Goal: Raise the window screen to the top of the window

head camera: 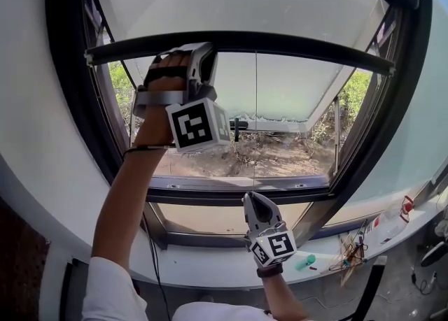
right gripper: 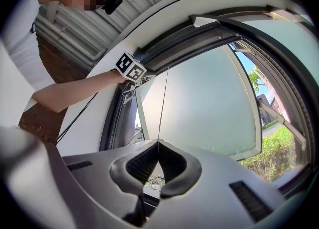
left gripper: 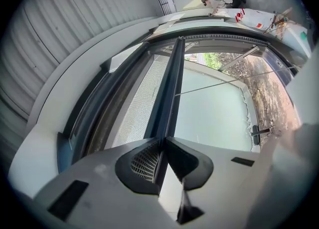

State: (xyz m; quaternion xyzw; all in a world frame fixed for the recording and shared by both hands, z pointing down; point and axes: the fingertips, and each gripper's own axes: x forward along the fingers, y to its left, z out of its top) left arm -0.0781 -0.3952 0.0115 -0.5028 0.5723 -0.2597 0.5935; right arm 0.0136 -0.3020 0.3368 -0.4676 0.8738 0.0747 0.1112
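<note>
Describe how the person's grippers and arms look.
The left gripper and right gripper are grey, with pointed jaws and black ribbed pads. Each bears a white cube with black square markers. A black strap crosses the left hand; a black cable trails from its wrist. The sleeve is white, short.

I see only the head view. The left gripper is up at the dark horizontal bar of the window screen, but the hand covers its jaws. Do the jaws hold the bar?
Observer: Yes. In the left gripper view, the left gripper has its jaws closed on the thin edge of the dark horizontal bar.
Operator: And the other one, lower down?
Observer: In its own view, the right gripper has its jaws shut on a thin grey cord.
Operator: Is the screen material visible anywhere?
Observer: Yes, fine grey mesh shows beside the bar in the left gripper view.
</note>
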